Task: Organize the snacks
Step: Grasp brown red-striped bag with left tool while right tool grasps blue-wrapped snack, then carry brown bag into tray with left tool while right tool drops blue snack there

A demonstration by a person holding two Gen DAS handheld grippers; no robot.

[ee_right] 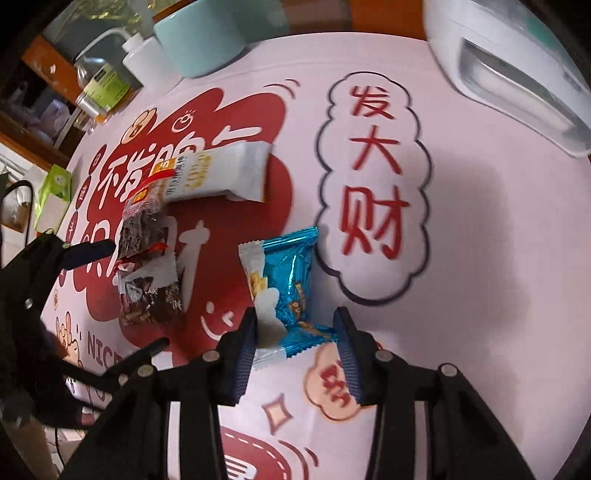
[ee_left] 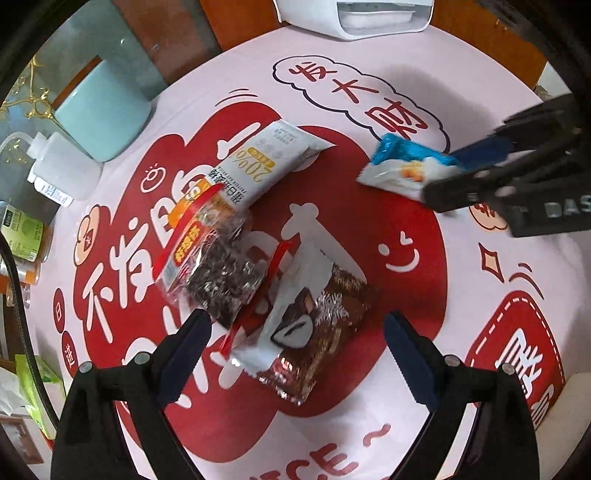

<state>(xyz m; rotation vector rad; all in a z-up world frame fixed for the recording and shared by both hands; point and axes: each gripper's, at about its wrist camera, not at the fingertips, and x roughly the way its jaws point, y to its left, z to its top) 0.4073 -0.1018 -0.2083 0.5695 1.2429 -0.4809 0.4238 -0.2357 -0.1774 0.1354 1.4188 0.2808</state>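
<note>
1. I am holding my right gripper (ee_right: 295, 341) steeply down over the pink and red printed mat (ee_right: 480, 240), and its jaws are pinching the near end of the blue snack packet (ee_right: 291, 284). They have closed in tight on the wrapper, left pad against the white edge, right pad at the blue edge.
2. The blue snack packet is lying on the mat, well apart from the other snacks, just beside the cloud-shaped outline with red characters.
3. I am keeping my left gripper (ee_left: 297, 339) wide over the snack pile, with nothing between its pads. One fingertip (ee_left: 192, 332) is hovering by the edge of the clear packet of dark pieces (ee_left: 218, 277).
4. Between those wide jaws the brown chocolate packet (ee_left: 317, 321) is lying on the mat, partly overlapped by the clear packet.
5. The white protein bar (ee_left: 258, 162) is lying beyond them, its near end tucked under the clear packet's red strip.
6. Round the far edge of the mat things are crowding in: a pale teal cup (ee_left: 99, 110), a white squeeze bottle (ee_left: 59, 166), a green-labelled bottle (ee_right: 103, 86) and a white appliance (ee_left: 354, 14).
7. A green tissue pack (ee_right: 53, 195) is sitting off the mat's left side.
</note>
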